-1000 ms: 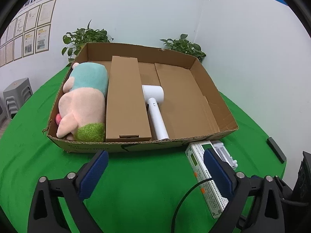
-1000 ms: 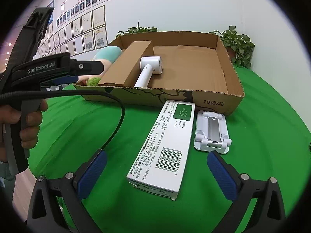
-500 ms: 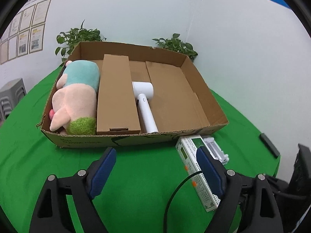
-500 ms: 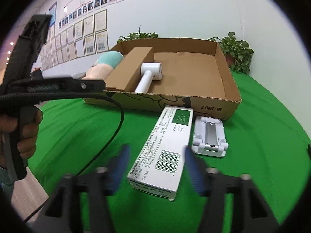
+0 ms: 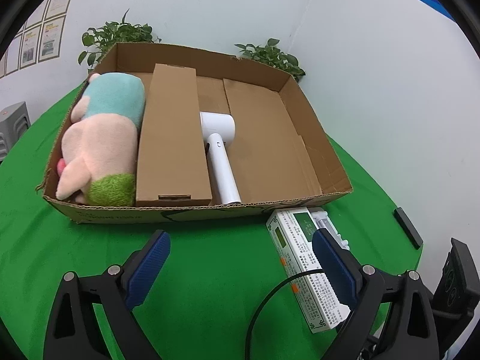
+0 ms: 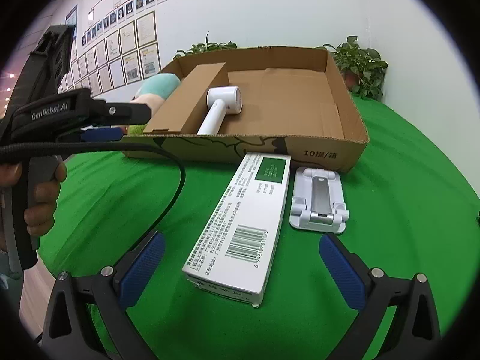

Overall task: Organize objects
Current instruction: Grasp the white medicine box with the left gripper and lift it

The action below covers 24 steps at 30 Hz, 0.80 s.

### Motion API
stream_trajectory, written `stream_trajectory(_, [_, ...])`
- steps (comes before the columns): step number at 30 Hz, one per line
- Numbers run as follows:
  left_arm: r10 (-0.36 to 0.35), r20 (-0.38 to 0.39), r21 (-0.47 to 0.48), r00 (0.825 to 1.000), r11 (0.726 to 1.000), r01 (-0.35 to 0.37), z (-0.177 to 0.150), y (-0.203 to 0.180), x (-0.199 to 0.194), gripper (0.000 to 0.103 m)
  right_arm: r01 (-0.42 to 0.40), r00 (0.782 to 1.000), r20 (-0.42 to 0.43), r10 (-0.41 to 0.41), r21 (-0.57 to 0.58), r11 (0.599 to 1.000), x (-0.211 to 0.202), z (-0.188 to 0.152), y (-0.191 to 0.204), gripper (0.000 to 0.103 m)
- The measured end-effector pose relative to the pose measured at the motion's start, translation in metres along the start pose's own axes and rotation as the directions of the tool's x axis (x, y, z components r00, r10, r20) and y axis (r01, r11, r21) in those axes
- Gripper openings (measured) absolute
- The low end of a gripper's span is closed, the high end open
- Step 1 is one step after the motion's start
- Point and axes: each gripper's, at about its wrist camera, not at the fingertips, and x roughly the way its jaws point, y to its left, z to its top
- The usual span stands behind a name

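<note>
A shallow cardboard tray (image 5: 315, 126) (image 6: 330, 147) on the green table holds a plush toy (image 5: 99, 141), a long brown carton (image 5: 172, 132) (image 6: 192, 99) and a white hair dryer (image 5: 219, 150) (image 6: 222, 105). In front of its near wall lie a long white box with a green label (image 6: 246, 219) (image 5: 300, 264) and a white phone stand (image 6: 318, 204) (image 5: 327, 225). My right gripper (image 6: 240, 267) is open, low over the table, with the white box's near end between its fingers. My left gripper (image 5: 240, 267) is open and empty, left of the white box.
Potted plants (image 5: 120, 34) (image 6: 360, 63) stand behind the tray by the white walls. A small black bar (image 5: 408, 231) lies near the table's right edge. The left gripper's body and cable (image 6: 75, 120) reach across the right wrist view on the left.
The right gripper closed partway about half a second ago and now stands wide open again, slightly nearer the white box. The left gripper shifted a little; the objects have not moved.
</note>
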Motion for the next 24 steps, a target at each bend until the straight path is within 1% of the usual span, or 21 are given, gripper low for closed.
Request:
stream_trajectory(2, [-0.025,-0.015,0.001,1.0,1.0,0.026,0.002,-0.001,0.008,0.096,-0.006,1.0,-0.018,0.006,-0.004,1.0,0.003,0.0,0.002,0.102])
stream_trajectory(5, [-0.104,-0.056,-0.016,0.993,0.995,0.103,0.006,-0.003,0.025,0.096,-0.022,0.998,-0.051,0.021,-0.022,1.0,0.01,0.0,0.007,0.102])
stream_trajectory(6, [-0.145,-0.076,-0.03,0.987,0.989,0.143,0.008,-0.003,0.034,0.096,-0.027,0.998,-0.062,0.025,-0.03,0.999,0.012,0.001,0.009,0.102])
stream_trajectory(8, [-0.181,-0.109,-0.063,0.977,0.983,0.175,0.01,-0.003,0.048,0.096,-0.016,0.997,-0.076,0.013,-0.05,0.999,0.015,0.002,0.014,0.102])
stream_trajectory(10, [-0.231,-0.135,-0.095,0.964,0.971,0.219,0.012,-0.004,0.064,0.096,-0.004,0.996,-0.089,-0.001,-0.061,0.998,0.018,0.002,0.017,0.102])
stream_trajectory(12, [-0.259,-0.154,-0.102,0.953,0.964,0.246,0.013,-0.01,0.075,0.095,0.006,0.995,-0.098,-0.012,-0.062,0.998,0.02,0.004,0.017,0.102])
stream_trajectory(14, [-0.274,-0.179,-0.085,0.945,0.961,0.263,0.011,-0.02,0.084,0.095,0.015,0.995,-0.098,-0.022,-0.068,0.998,0.021,0.005,0.017,0.101])
stream_trajectory(16, [-0.293,-0.202,-0.066,0.934,0.956,0.286,0.006,-0.03,0.091,0.091,0.017,0.994,-0.106,-0.026,-0.084,0.996,0.021,0.003,0.017,0.098])
stream_trajectory(17, [-0.3,-0.218,-0.065,0.929,0.954,0.293,0.003,-0.034,0.095,0.09,0.012,0.993,-0.115,-0.022,-0.089,0.996,0.021,0.001,0.018,0.094])
stream_trajectory(18, [-0.306,-0.247,-0.066,0.92,0.952,0.299,-0.002,-0.038,0.1,0.088,0.009,0.992,-0.128,-0.021,-0.093,0.996,0.022,-0.001,0.018,0.08])
stream_trajectory(19, [-0.303,-0.265,-0.066,0.915,0.953,0.296,-0.006,-0.039,0.104,0.087,0.013,0.99,-0.141,-0.026,-0.096,0.995,0.023,-0.004,0.019,0.074])
stream_trajectory(20, [-0.299,-0.286,-0.071,0.911,0.954,0.291,-0.011,-0.041,0.107,0.087,0.016,0.99,-0.14,-0.029,-0.096,0.995,0.021,-0.007,0.018,0.074])
stream_trajectory(23, [-0.317,-0.315,-0.093,0.895,0.948,0.304,-0.024,-0.042,0.109,0.087,0.008,0.991,-0.132,-0.019,-0.086,0.996,0.01,-0.015,0.015,0.072])
stream_trajectory(24, [-0.331,-0.329,-0.109,0.884,0.943,0.313,-0.031,-0.043,0.108,0.087,0.006,0.991,-0.132,-0.017,-0.082,0.997,0.007,-0.017,0.014,0.071])
